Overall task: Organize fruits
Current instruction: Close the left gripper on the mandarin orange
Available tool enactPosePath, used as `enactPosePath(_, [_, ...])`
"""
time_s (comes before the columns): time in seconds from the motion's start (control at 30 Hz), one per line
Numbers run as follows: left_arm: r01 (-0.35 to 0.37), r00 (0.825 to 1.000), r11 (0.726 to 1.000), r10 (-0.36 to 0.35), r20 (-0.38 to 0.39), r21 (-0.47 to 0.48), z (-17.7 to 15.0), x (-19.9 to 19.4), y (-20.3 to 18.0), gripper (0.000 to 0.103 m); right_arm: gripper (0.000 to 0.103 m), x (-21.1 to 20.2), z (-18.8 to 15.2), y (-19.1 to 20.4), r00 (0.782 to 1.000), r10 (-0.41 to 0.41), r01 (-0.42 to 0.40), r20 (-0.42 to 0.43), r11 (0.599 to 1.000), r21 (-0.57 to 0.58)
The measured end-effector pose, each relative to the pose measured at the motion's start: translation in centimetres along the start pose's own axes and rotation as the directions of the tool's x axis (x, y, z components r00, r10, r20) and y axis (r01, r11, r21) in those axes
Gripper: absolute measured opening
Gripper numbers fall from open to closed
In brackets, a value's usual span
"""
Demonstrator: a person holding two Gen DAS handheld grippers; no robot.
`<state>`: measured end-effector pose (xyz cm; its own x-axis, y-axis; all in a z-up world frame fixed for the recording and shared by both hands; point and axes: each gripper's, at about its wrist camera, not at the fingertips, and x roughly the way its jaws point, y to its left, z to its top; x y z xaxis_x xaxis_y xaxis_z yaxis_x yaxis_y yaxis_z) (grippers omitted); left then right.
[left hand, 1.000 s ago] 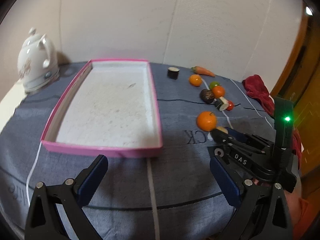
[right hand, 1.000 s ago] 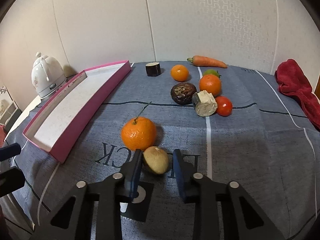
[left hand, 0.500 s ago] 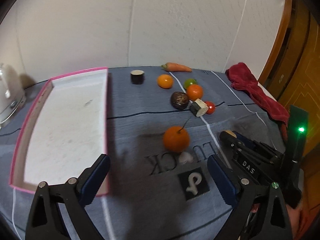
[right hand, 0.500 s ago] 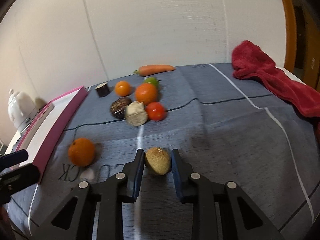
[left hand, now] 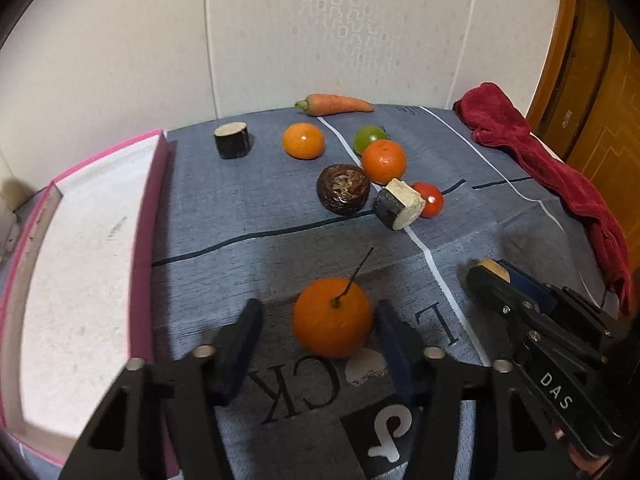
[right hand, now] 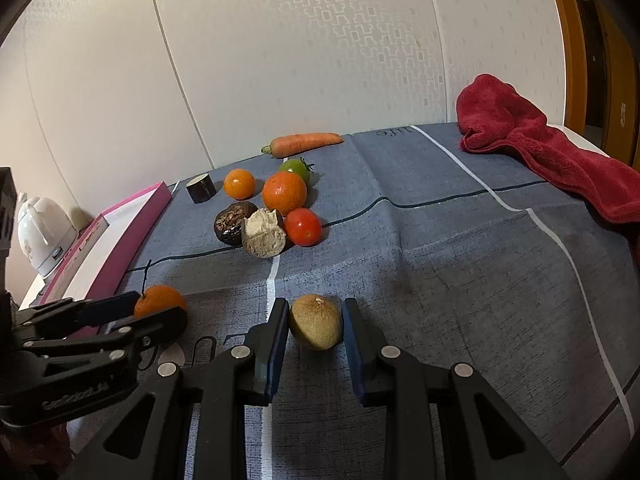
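Left gripper (left hand: 320, 344) now closing round stemmed orange (left hand: 332, 322) | right gripper (right hand: 316, 332) clamps brown fruit (right hand: 316, 322) | "DAS" (right's arm)

Three oranges (left hand: 332, 322) (left hand: 303, 141) (left hand: 384, 161), two tomatoes, one red (left hand: 429, 199) and one green (left hand: 369, 138), one carrot (left hand: 334, 105), one tan round fruit (right hand: 316, 322), one pink tray (left hand: 150, 216), one red towel (left hand: 560, 176), one white kettle (right hand: 44, 236), two hand-held grippers (left hand: 316, 340) (right hand: 316, 332).

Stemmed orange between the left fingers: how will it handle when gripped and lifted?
Orange is round and sits free on the cloth, so it may roll if one finger touches first. Its skin looks firm, so it probably takes a squeeze. The thin stem likely snaps easily.
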<state>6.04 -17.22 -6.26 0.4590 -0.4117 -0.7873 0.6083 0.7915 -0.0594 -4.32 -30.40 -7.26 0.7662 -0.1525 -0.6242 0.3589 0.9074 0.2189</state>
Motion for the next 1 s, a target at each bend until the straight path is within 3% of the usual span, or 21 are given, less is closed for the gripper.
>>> enactPosePath(0.13, [0.028, 1.0, 1.0, -0.028, 0.006, 0.013, -0.2, 0.4, -0.3, 0.04, 0.027, 0.2, 0.0, 0.0, 1.0, 0.004, -0.004, -0.002, 1.0, 0.002])
enactPosePath(0.57, [0.064, 0.997, 0.997, -0.061, 0.056, -0.052, -1.3, -0.3, 0.6, 0.039, 0.027, 0.1, 0.1, 0.0, 1.0, 0.003, -0.003, 0.014, 1.0, 0.008])
enactPosePath(1.0, [0.093, 0.987, 0.99, -0.077, 0.143, -0.106, -2.1, -5.5, 2.7, 0.039, 0.027, -0.4, 0.0, 0.2, 0.999, 0.001, -0.001, 0.032, 1.0, -0.018])
